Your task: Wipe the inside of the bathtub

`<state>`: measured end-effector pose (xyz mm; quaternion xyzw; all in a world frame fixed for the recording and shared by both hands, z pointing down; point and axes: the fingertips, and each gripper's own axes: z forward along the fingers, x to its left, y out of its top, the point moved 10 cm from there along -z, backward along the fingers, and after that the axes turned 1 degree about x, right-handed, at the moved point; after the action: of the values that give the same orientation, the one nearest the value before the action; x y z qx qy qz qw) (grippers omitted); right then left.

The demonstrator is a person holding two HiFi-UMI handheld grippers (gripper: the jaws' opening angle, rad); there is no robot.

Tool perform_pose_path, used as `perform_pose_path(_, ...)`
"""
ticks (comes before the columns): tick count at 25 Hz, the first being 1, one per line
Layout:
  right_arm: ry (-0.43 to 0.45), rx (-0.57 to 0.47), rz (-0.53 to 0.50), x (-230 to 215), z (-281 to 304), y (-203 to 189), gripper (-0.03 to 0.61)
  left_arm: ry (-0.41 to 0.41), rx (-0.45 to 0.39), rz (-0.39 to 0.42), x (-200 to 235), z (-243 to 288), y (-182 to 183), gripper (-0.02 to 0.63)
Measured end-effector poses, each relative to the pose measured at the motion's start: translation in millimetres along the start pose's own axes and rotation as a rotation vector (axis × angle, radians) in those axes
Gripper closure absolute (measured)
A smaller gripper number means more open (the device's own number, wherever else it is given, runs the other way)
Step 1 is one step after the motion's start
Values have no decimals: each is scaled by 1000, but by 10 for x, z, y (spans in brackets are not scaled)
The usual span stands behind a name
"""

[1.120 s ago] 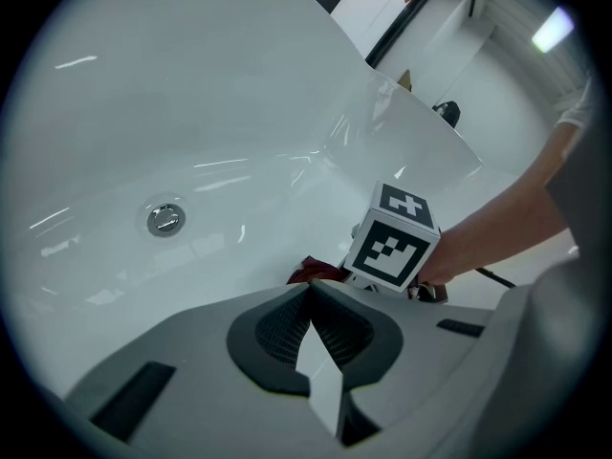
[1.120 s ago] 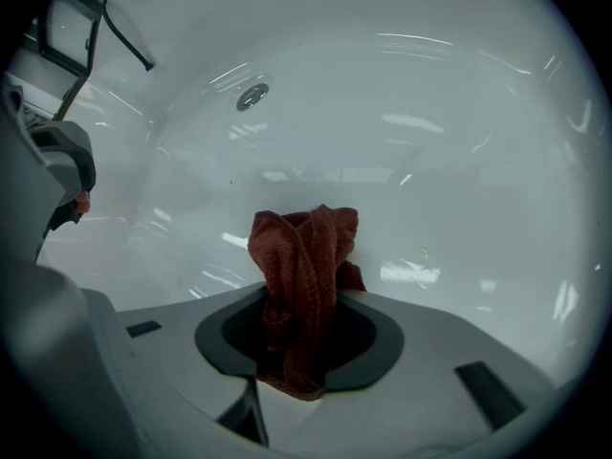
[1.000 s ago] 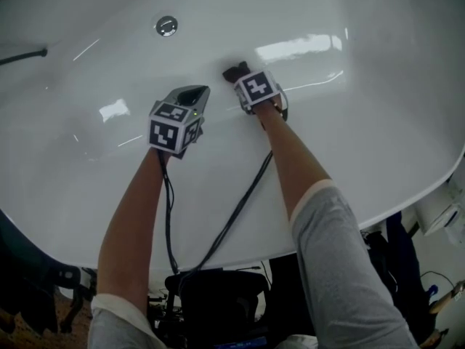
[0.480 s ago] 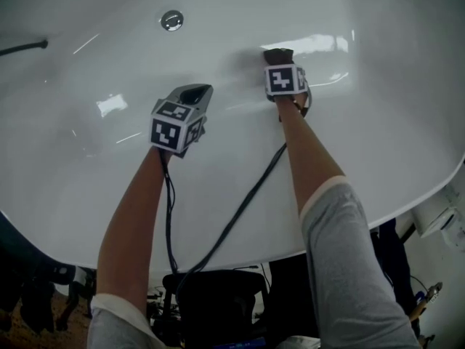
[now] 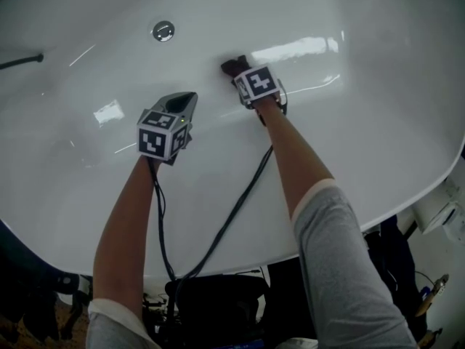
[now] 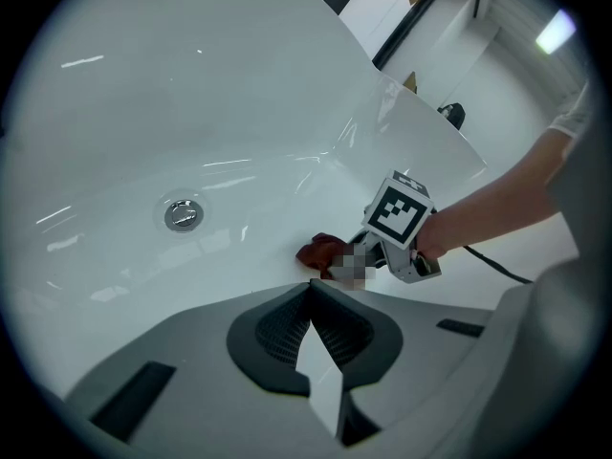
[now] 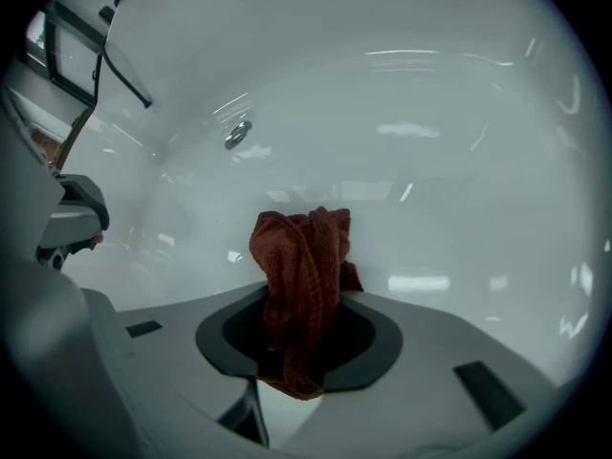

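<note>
Hovering left claw point(image 5: 180, 102): pressed together, holding nothing, over the shiny white bathtub point(image 5: 363, 137) floor.
Drain point(image 5: 163, 30): round, silver, a little past that claw.
Cloth point(image 5: 231, 65): dark red, fuzzy, bunched up, touching the tub floor.
Right claw point(image 5: 240, 75): pinching the cloth.

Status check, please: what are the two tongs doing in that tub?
Right tongs shut on red cloth, cloth against the bathtub inner surface. Left tongs shut, empty. Nothing in the way.
</note>
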<state>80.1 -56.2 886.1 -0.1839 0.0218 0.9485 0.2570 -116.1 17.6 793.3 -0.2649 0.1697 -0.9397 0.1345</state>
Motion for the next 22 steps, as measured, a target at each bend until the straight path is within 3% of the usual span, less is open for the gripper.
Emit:
perform_pose_path(1,-43,-16,20,-99,-59,-11,451,-4,0,4,-10,11,1,606)
perform_pose_path(4,-320,-24,57,-499,-296,-56,450,-14,-3,12,-27,33,-20,606)
perform_pose_path(5,-369,-34,87,-604,-351,-75,449,-16,-4,9,-26,34,-34,606)
perform_pose_path(10,-446,-62,187,-975,-530,-201,449,-23,-4,-4,-6,43,-82,606)
perform_pose_path(14,-508,-9,188,-877,-506,-160,449,-13,-18,-14,66,18,-111,606)
perform_pose_path(16,-447,29,151,-660,-418,-112,449,-11,-17,-22,92,6,-130,606)
perform_pose_path(18,-281,15,64,-277,-214,10,449,-10,-12,-36,104,-7,-148,606)
perform_pose_path(22,-182,88,-128,265,94,134,449,-9,-3,-40,80,-13,-146,606)
